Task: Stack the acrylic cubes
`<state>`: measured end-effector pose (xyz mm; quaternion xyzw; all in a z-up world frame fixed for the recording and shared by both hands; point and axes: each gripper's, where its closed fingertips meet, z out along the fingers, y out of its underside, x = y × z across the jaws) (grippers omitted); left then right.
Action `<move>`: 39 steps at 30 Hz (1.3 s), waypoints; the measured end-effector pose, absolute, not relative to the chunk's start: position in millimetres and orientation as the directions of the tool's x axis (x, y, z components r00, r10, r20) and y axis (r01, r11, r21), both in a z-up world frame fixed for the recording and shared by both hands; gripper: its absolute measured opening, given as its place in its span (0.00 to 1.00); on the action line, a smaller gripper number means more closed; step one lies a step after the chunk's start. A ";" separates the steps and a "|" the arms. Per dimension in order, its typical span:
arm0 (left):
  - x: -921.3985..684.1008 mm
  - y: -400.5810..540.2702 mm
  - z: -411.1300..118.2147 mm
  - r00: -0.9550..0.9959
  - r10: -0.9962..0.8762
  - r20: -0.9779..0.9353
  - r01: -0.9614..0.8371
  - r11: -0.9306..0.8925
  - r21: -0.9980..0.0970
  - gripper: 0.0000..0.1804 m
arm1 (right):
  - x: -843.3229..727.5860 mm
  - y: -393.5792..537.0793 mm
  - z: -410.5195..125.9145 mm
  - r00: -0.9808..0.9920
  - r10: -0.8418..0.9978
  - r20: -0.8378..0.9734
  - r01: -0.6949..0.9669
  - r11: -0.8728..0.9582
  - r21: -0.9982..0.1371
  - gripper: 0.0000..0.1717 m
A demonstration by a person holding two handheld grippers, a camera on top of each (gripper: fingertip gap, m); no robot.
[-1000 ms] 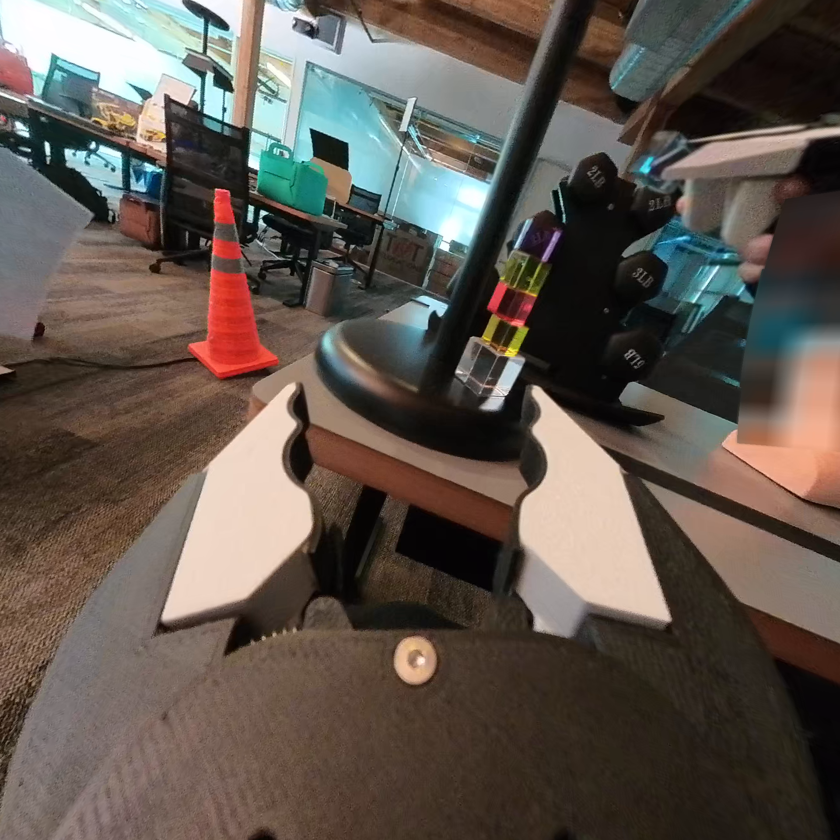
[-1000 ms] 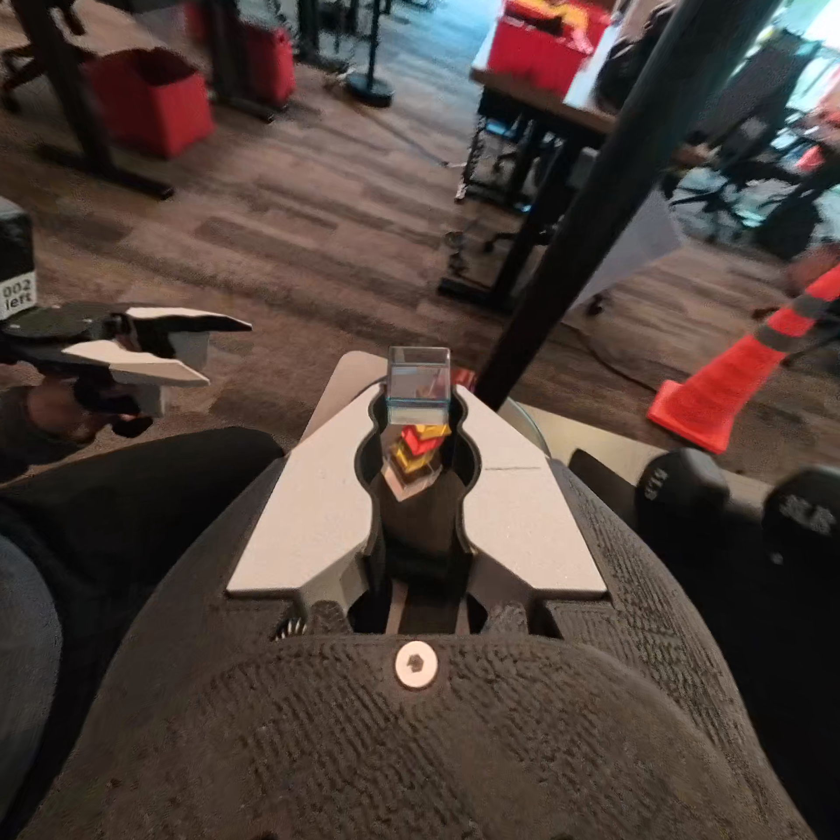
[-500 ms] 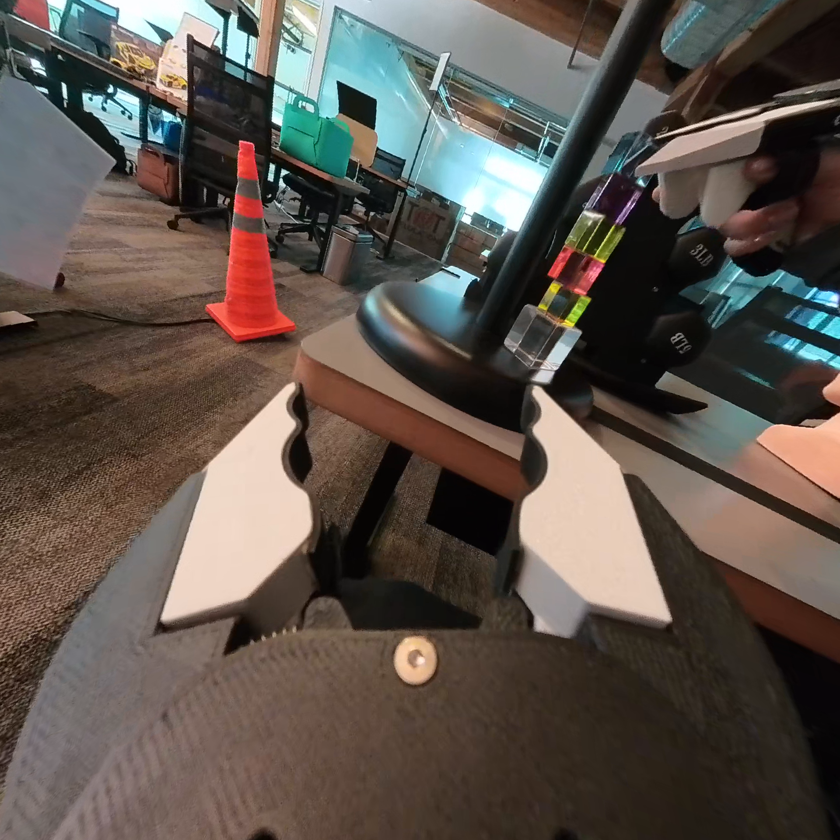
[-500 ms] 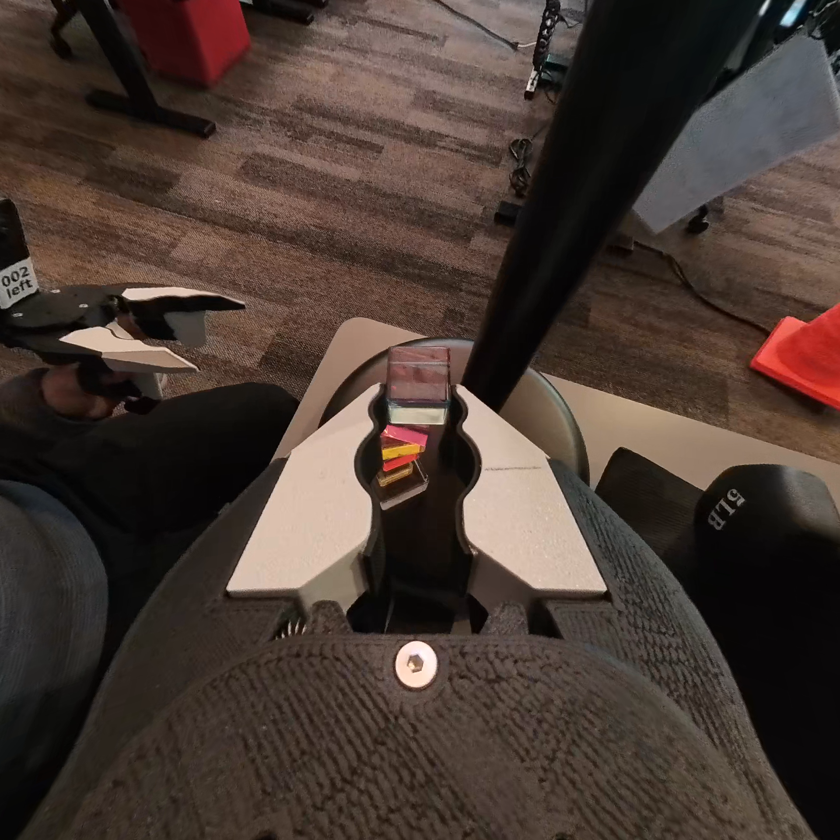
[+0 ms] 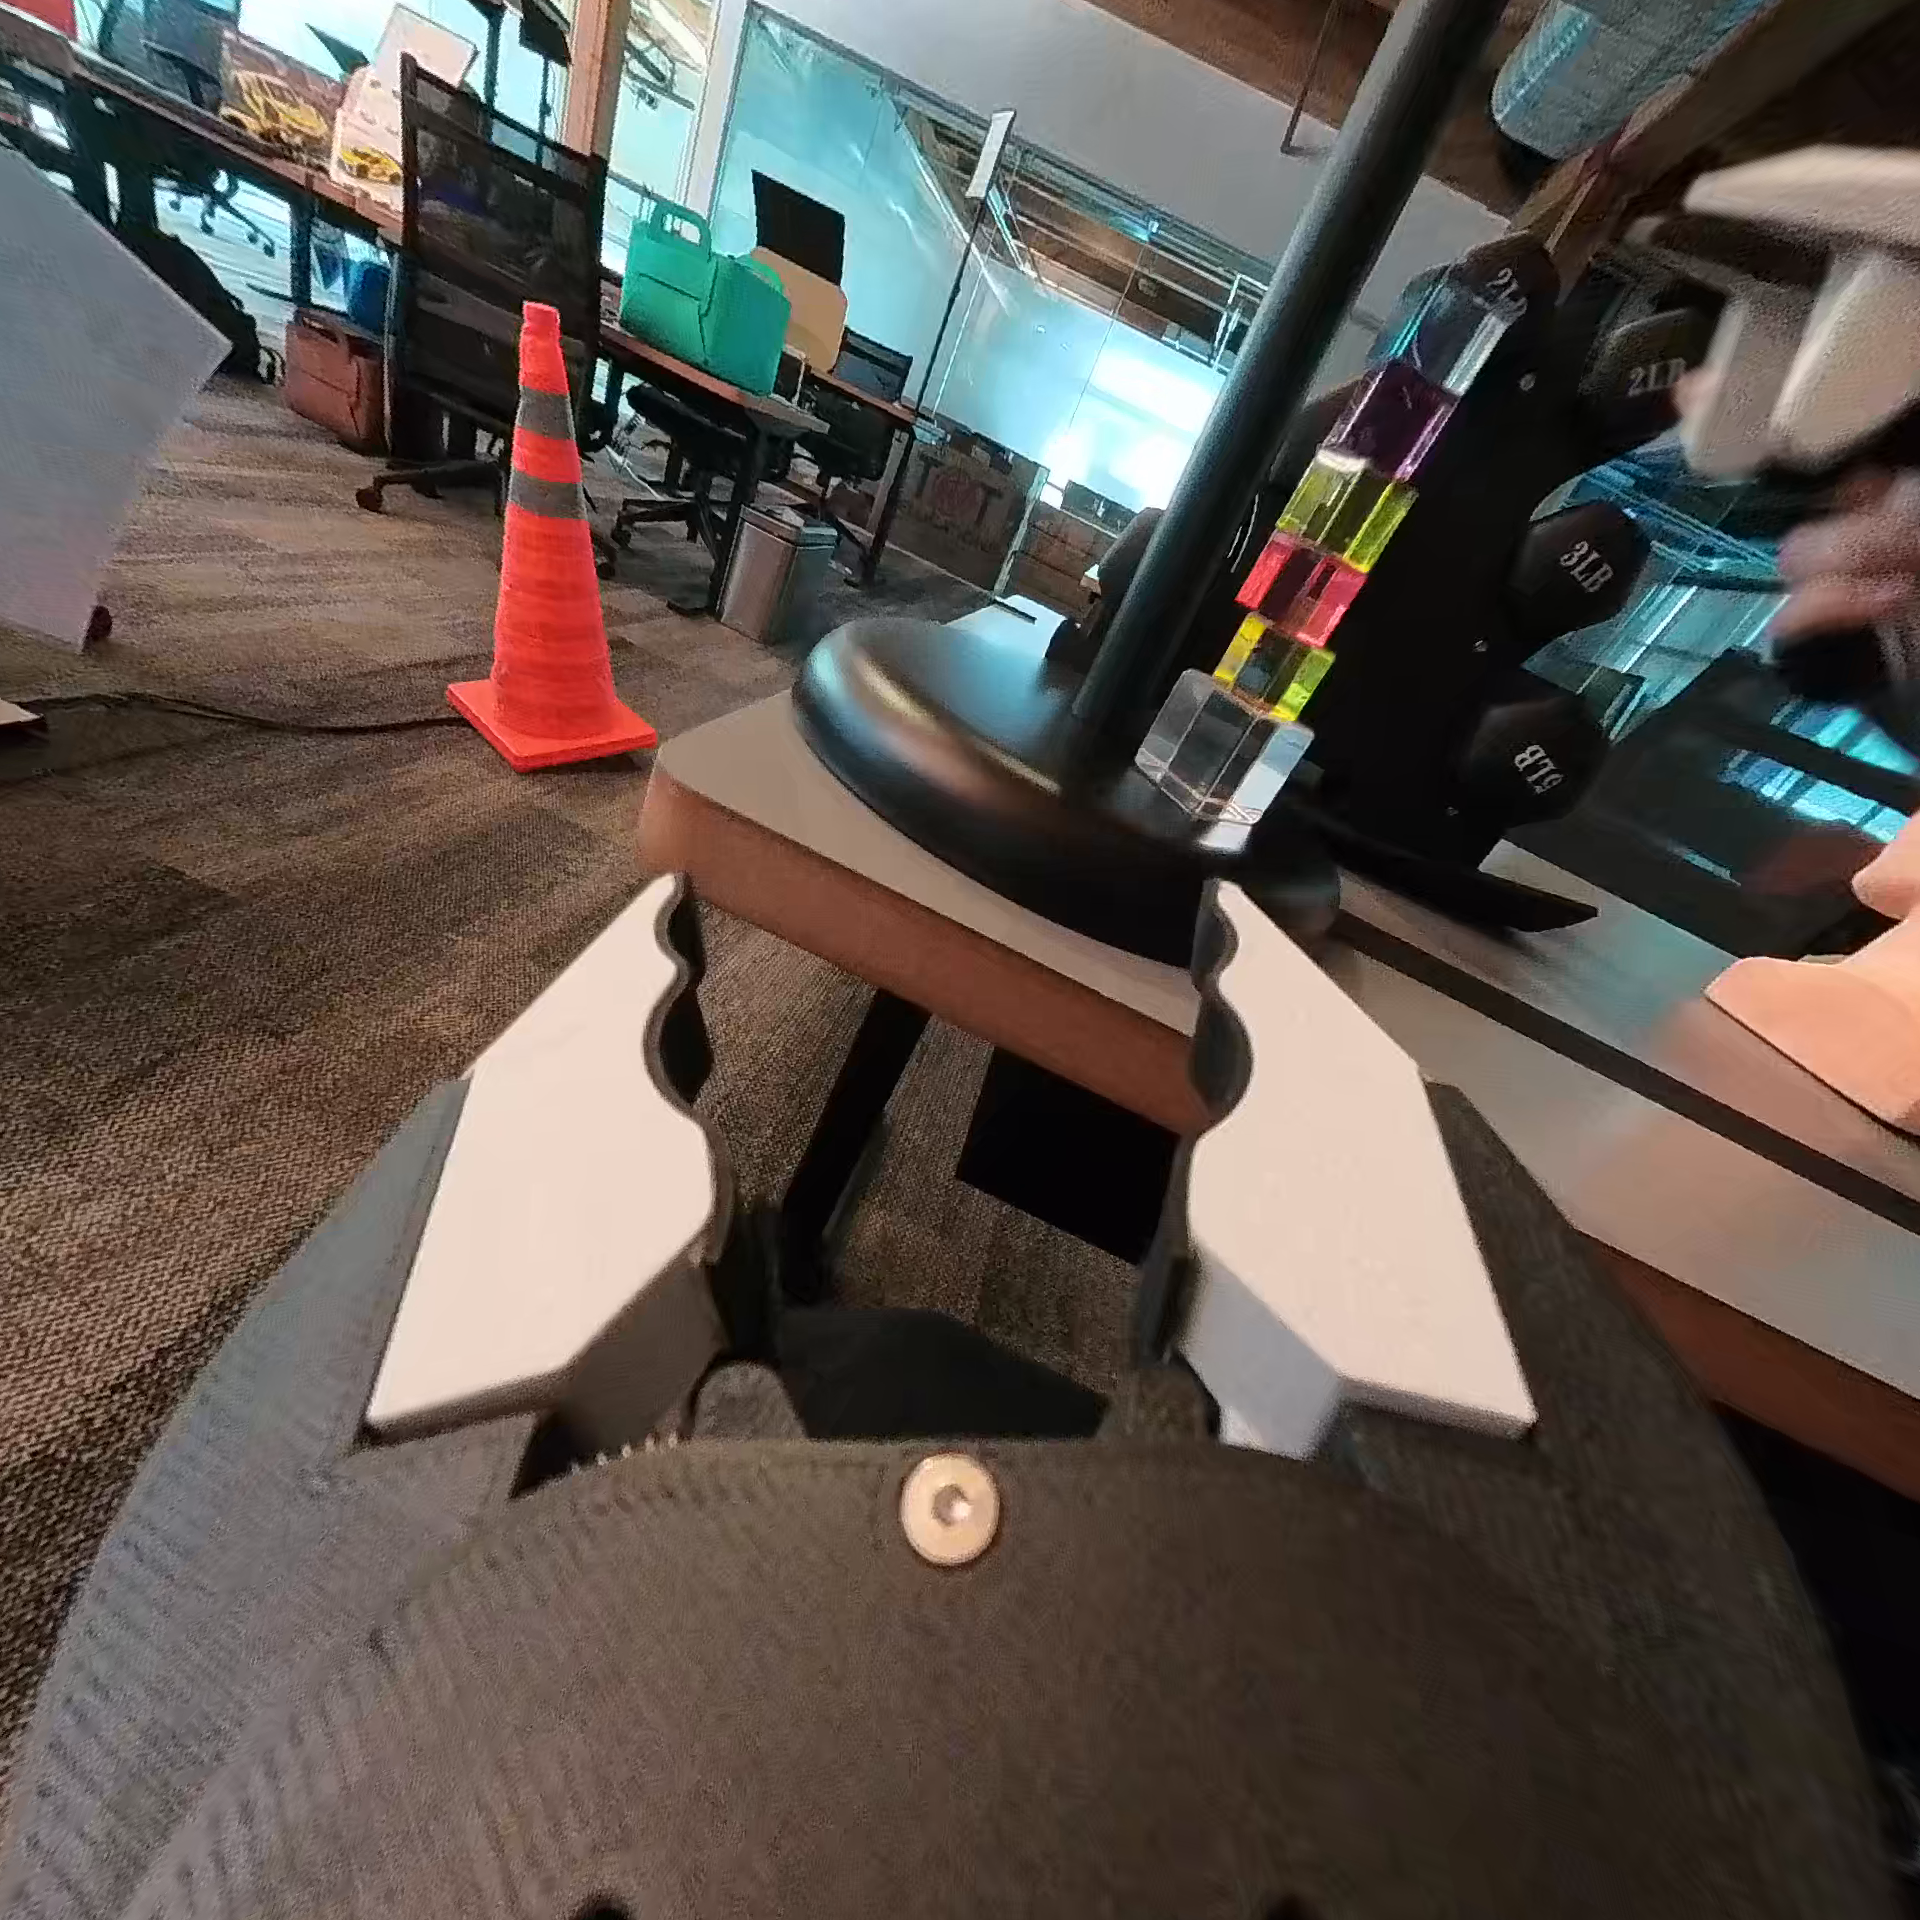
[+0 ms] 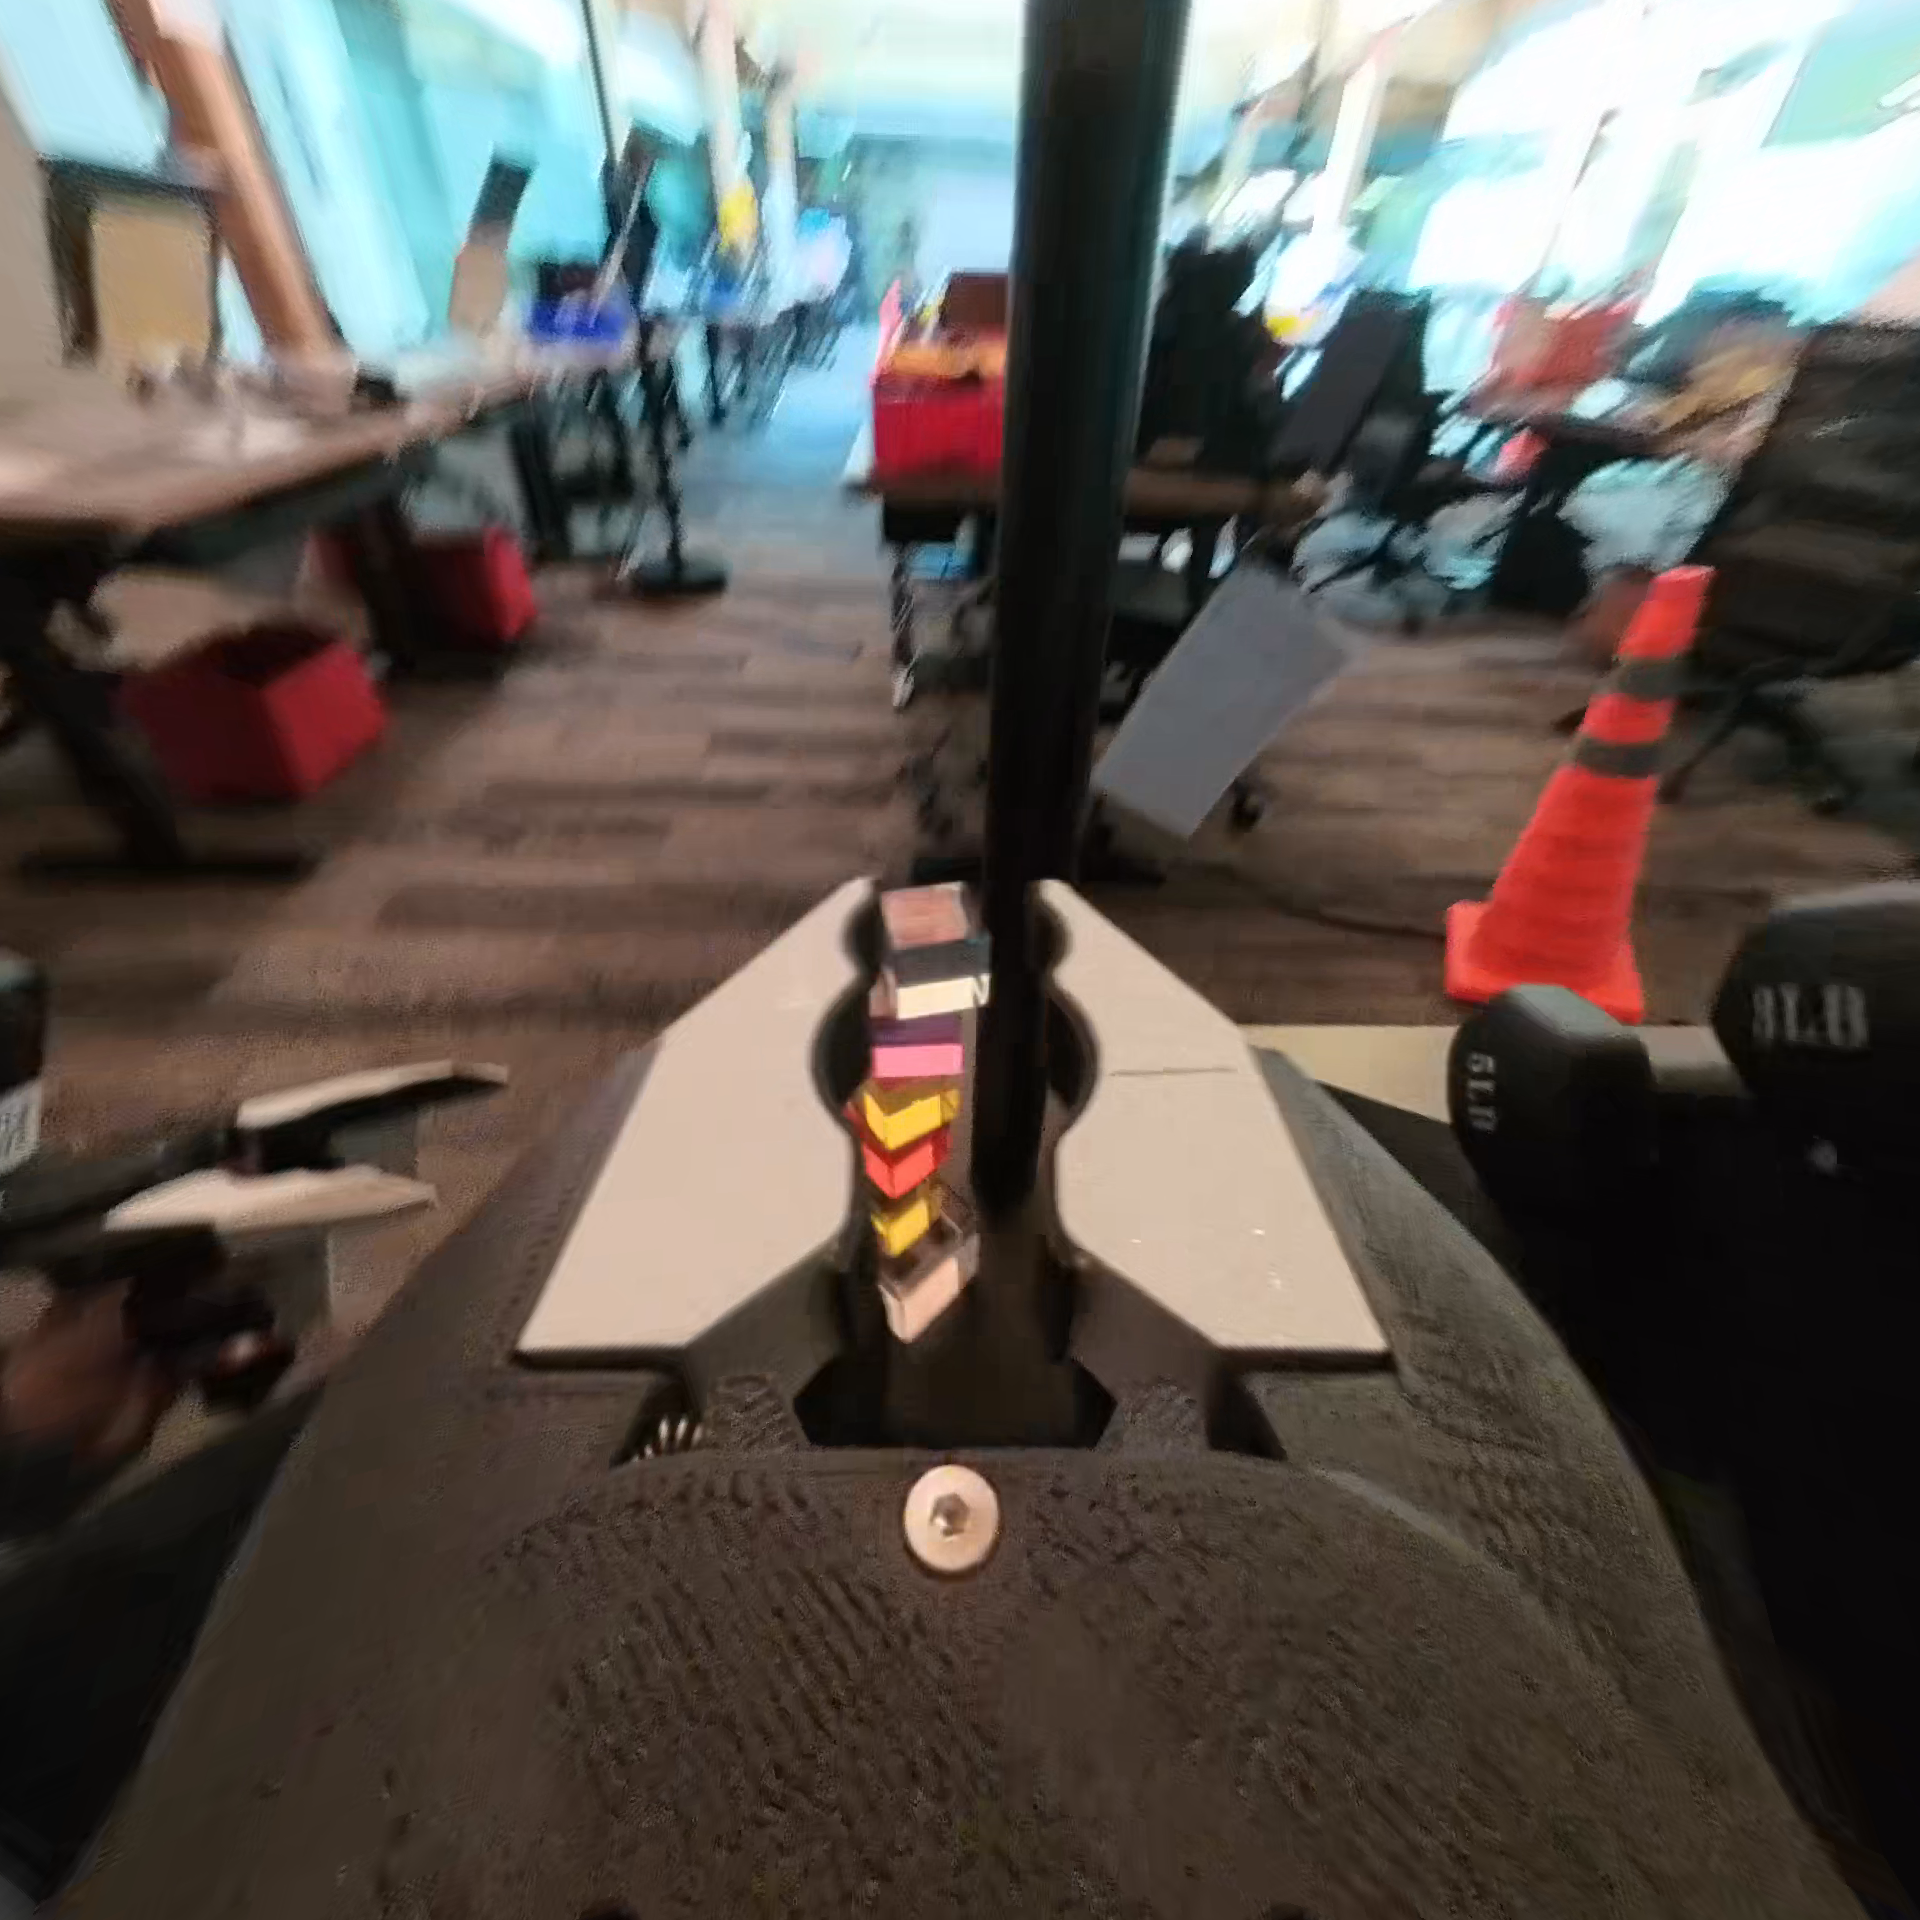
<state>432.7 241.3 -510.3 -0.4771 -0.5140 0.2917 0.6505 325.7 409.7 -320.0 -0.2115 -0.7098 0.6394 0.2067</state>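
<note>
Clear cube (image 5: 1455, 322) tops the coloured stack (image 5: 1320, 561); your right gripper (image 6: 951, 914) hangs narrowly parted just off it, your left gripper (image 5: 951, 935) gapes wide.

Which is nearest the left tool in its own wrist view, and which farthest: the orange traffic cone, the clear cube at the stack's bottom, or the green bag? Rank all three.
1. Clear cube: on the black stand base, just ahead and right of the left tool.
2. Orange traffic cone: on the carpet, ahead left.
3. Green bag: on a far desk, behind the cone.
</note>
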 end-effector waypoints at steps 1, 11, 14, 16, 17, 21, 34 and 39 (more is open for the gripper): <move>432.7 241.4 -511.3 0.303 0.867 0.395 0.115 0.378 -0.919 0.52 | 333.9 408.4 -328.2 -0.803 0.596 -0.004 0.029 0.033 -0.999 0.06; 439.5 247.9 -496.3 0.345 0.876 0.338 0.128 0.312 -0.941 0.52 | 338.3 338.8 -492.2 -0.682 0.716 0.150 0.191 0.372 -0.909 0.00; 443.4 249.2 -498.0 0.352 0.866 0.355 0.138 0.327 -0.935 0.52 | 327.9 336.1 -505.0 -0.635 0.748 0.193 0.223 0.417 -0.881 0.00; 446.9 248.8 -501.5 0.347 0.871 0.348 0.145 0.317 -0.937 0.52 | 322.5 338.5 -504.6 -0.599 0.769 0.226 0.222 0.430 -0.875 0.00; 448.4 248.1 -502.9 0.345 0.872 0.348 0.146 0.316 -0.937 0.52 | 320.1 340.1 -504.0 -0.583 0.781 0.224 0.229 0.422 -0.877 0.00; 450.4 244.1 -501.2 0.342 0.869 0.358 0.141 0.329 -0.934 0.52 | 308.1 352.9 -498.4 -0.520 0.840 0.156 0.277 0.339 -0.899 0.00; 451.2 245.5 -502.6 0.347 0.868 0.356 0.141 0.327 -0.934 0.52 | 256.9 442.9 -496.5 -0.258 0.965 0.040 0.378 0.139 -0.915 0.00; 450.1 242.2 -504.1 0.339 0.870 0.358 0.142 0.328 -0.934 0.52 | 261.2 471.2 -496.6 -0.245 0.969 -0.021 0.373 0.075 -0.925 0.00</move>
